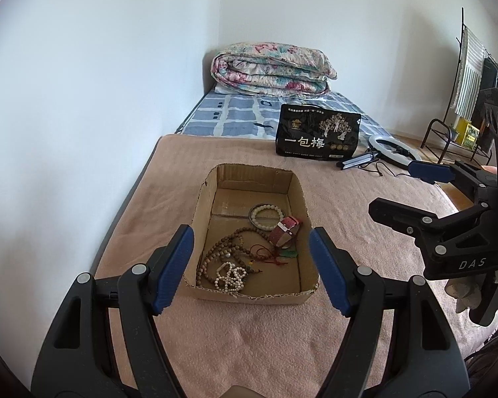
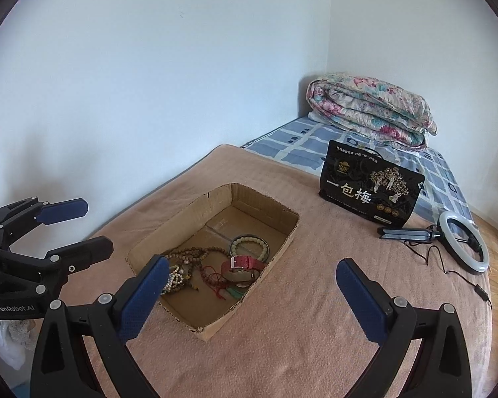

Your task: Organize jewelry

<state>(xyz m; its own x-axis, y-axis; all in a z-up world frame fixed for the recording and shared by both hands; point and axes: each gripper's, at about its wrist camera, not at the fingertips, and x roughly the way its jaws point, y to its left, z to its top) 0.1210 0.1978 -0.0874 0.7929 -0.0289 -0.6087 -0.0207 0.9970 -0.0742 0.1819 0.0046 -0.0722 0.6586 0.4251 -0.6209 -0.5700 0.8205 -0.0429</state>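
Observation:
An open cardboard box (image 1: 298, 199) (image 2: 265, 205) lies on a pink blanket (image 1: 249, 338). Inside it lie a pale green bead bracelet (image 1: 267, 214) (image 2: 249, 242), a red watch strap (image 1: 284, 230) (image 2: 245, 262), a long brown bead string (image 1: 222, 248) (image 2: 196, 253), a white bead bracelet (image 1: 229, 275) (image 2: 174, 277) and a red cord with a green pendant (image 1: 284, 253) (image 2: 219, 282). My left gripper (image 1: 250, 235) (image 2: 98, 225) hovers open above the box's near end, holding nothing. My right gripper (image 2: 252, 263) (image 1: 393, 187) hangs open to the box's right, also holding nothing.
A black gift bag (image 1: 317, 131) (image 2: 370, 192) stands beyond the box, with a ring light (image 1: 393, 151) (image 2: 464, 245) and its cable to the right. A folded floral quilt (image 1: 272, 66) lies at the bed's far end. A white wall runs along the left; a rack (image 1: 464, 66) stands far right.

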